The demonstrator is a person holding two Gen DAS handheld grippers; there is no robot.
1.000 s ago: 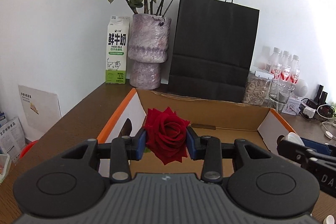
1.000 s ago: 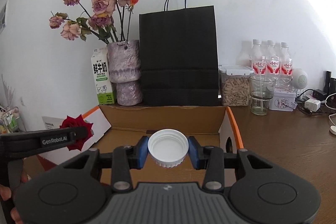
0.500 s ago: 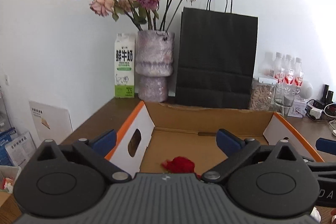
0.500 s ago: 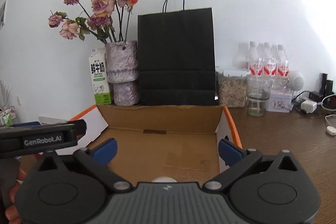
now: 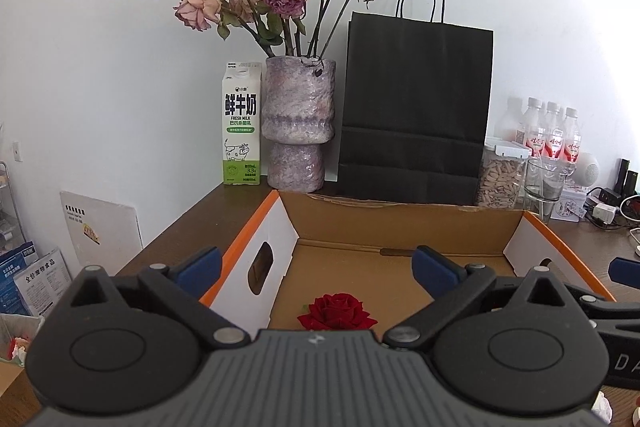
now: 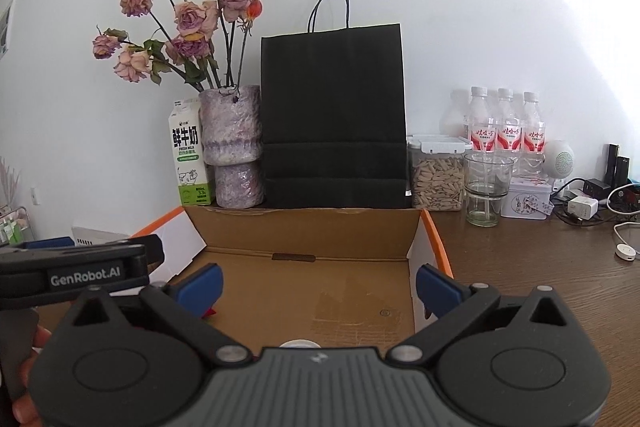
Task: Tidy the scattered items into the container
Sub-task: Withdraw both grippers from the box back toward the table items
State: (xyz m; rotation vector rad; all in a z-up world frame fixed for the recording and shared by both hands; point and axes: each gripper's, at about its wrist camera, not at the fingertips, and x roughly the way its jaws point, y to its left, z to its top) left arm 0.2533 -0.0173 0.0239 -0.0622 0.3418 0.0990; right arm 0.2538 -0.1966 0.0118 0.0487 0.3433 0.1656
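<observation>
An open cardboard box [image 5: 400, 223] with orange-edged white flaps sits on the brown table; it also shows in the right wrist view [image 6: 304, 231]. A red rose head [image 5: 337, 311] lies on the box floor, just below my open, empty left gripper [image 5: 318, 269]. My right gripper [image 6: 318, 285] is open and empty above the box floor. A white bottle cap [image 6: 298, 343] lies under it, mostly hidden by the gripper body. The left gripper's side [image 6: 76, 273] shows at the left of the right wrist view.
Behind the box stand a milk carton [image 5: 241, 125], a purple vase of dried roses [image 5: 298, 123], and a black paper bag [image 5: 416, 107]. To the right are a seed jar [image 6: 438, 175], a glass [image 6: 486, 187], bottles, chargers and cables. Papers lie at the left.
Both grippers opened. The rose dropped from the left gripper onto the box floor, and the white cap dropped from the right gripper into the box. Both grippers rose slightly.
</observation>
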